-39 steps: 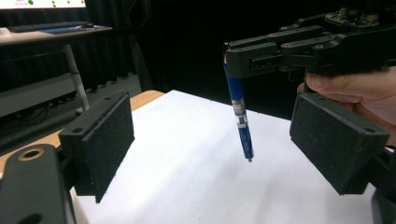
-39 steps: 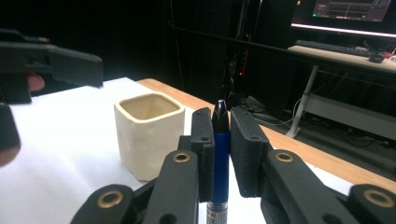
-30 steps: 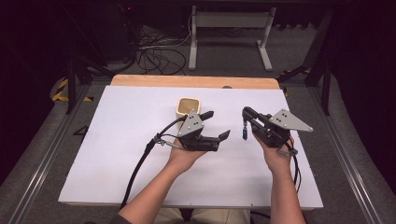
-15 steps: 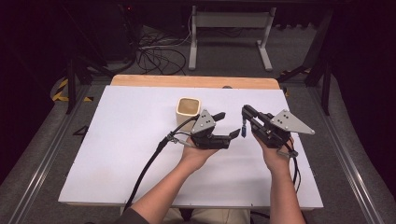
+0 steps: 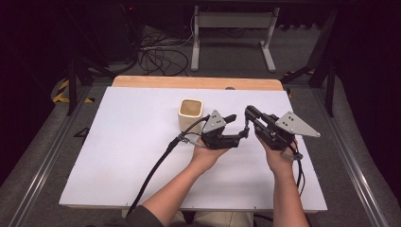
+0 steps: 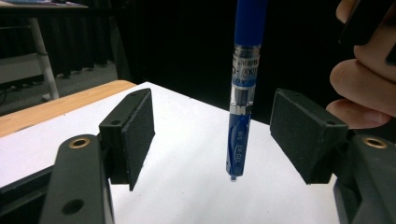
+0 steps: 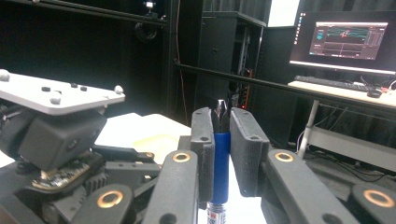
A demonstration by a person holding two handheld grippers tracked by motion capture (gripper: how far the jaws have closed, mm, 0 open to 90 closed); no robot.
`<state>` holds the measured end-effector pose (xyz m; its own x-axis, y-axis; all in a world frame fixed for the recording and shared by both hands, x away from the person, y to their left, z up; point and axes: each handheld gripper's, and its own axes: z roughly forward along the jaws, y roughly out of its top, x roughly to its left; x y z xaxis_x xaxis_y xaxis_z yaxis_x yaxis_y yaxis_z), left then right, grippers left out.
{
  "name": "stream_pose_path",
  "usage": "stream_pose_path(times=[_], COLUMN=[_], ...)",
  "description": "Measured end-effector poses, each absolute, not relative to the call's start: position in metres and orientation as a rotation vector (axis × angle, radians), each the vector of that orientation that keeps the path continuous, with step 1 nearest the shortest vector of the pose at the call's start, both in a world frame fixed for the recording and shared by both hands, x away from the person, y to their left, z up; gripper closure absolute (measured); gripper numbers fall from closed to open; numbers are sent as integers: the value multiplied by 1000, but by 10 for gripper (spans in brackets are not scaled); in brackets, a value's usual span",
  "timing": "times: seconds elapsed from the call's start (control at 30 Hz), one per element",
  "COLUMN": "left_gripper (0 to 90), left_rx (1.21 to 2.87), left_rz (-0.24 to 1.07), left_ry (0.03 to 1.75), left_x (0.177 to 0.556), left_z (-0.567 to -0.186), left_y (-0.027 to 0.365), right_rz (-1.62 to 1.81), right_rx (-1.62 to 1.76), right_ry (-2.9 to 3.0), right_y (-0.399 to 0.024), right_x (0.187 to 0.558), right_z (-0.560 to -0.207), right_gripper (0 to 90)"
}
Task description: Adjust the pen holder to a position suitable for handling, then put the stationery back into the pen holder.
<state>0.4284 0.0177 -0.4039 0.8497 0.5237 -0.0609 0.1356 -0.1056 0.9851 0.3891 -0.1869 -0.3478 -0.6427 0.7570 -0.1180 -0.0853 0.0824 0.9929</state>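
My right gripper (image 7: 219, 140) is clamped on the blue pen (image 6: 243, 107), its pads pressing the upper barrel from both sides, and holds it upright above the white table (image 5: 118, 156). The pen's tip hangs clear of the table surface, pointing down.

My left gripper (image 6: 219, 135) is released: its jaws stand either side of the pen's lower barrel, and they have just been closing, but neither pad touches the pen; a gap shows on each side. In the high view the left gripper (image 5: 236, 127) sits just beside the pen on its left, the right gripper (image 5: 249, 113) just beside it on the right. The cream cup (image 5: 191, 113) stands on the table well to the left of the pen and beyond it, open mouth up, and looks empty as far as I can tell.

Done: pen lifted and presented between the left jaws. Left, in my judgement: the left jaws must close onto the lower barrel. Whether a handover or pulling the pen apart follows, I cannot tell.
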Motion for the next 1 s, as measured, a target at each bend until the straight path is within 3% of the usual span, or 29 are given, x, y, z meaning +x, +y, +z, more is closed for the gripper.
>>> stream_pose_path(times=[0.27,0.7,1.0], left_gripper=[428,692,776], left_rx=[1658,1644,1649], left_rz=[337,333,342], left_ry=[512,504,491], left_x=[429,430,429], left_z=[-407,-407,-406], left_y=[9,7,5], right_rz=[1647,1653,1652], right_rx=[667,661,660], right_ry=[1695,1687,1685], right_y=[-187,-187,-188], right_x=[387,388,388], right_z=[-347,-347,-347], right_gripper=[807,807,807])
